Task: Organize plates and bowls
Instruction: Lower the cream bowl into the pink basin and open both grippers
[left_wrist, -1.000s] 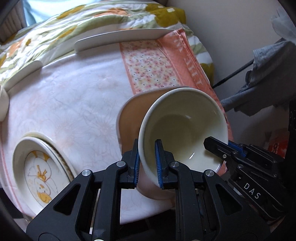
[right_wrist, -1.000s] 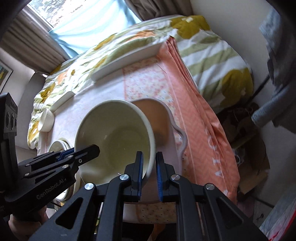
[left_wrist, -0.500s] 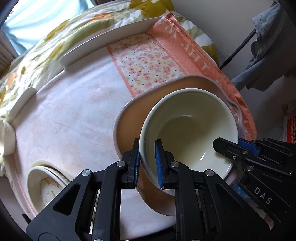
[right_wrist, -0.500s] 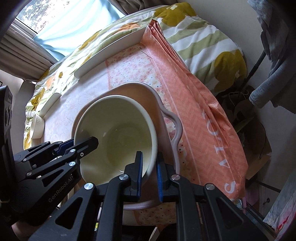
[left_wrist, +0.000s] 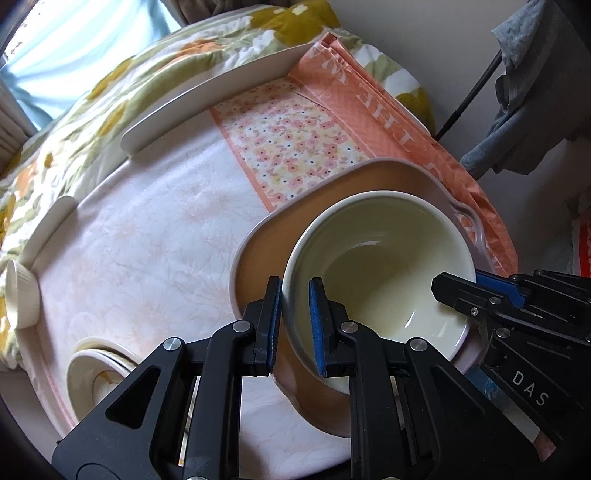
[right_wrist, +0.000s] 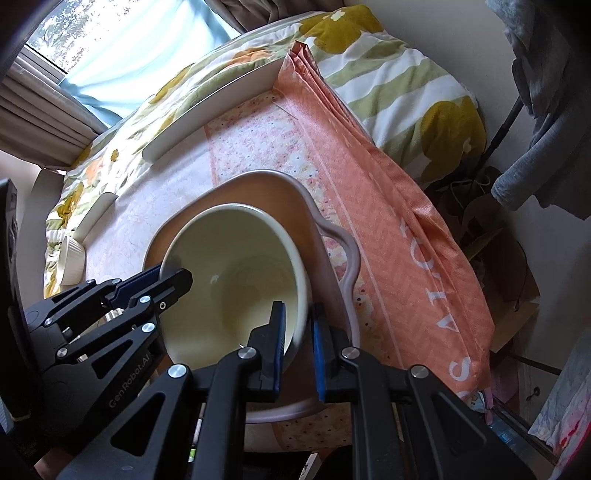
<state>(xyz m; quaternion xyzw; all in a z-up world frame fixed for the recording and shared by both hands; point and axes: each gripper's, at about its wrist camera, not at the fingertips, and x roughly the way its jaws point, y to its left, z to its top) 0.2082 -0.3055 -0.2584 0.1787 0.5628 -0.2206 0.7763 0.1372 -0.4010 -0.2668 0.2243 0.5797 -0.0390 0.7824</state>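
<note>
A cream bowl (left_wrist: 384, 280) sits inside a large pink dish with a handle (left_wrist: 373, 173) on the table's right side. My left gripper (left_wrist: 295, 325) is shut on the bowl's near-left rim. My right gripper (right_wrist: 298, 332) is shut on the bowl's opposite rim; the bowl (right_wrist: 236, 273) and the pink dish (right_wrist: 343, 254) show in the right wrist view too. A stack of plates with a yellow print (left_wrist: 96, 373) lies at the table's front left. A small ribbed white bowl (left_wrist: 20, 295) stands at the far left.
A long white plate (left_wrist: 218, 99) lies at the table's far edge, another white plate (left_wrist: 51, 229) at the left. A floral orange cloth (left_wrist: 291, 144) lies under the dish. An orange bag (right_wrist: 406, 236) hangs off the table's right side. Bedding lies behind.
Both grippers have lowered the bowl from above the table down into the pink dish, still gripping its rim on both sides.
</note>
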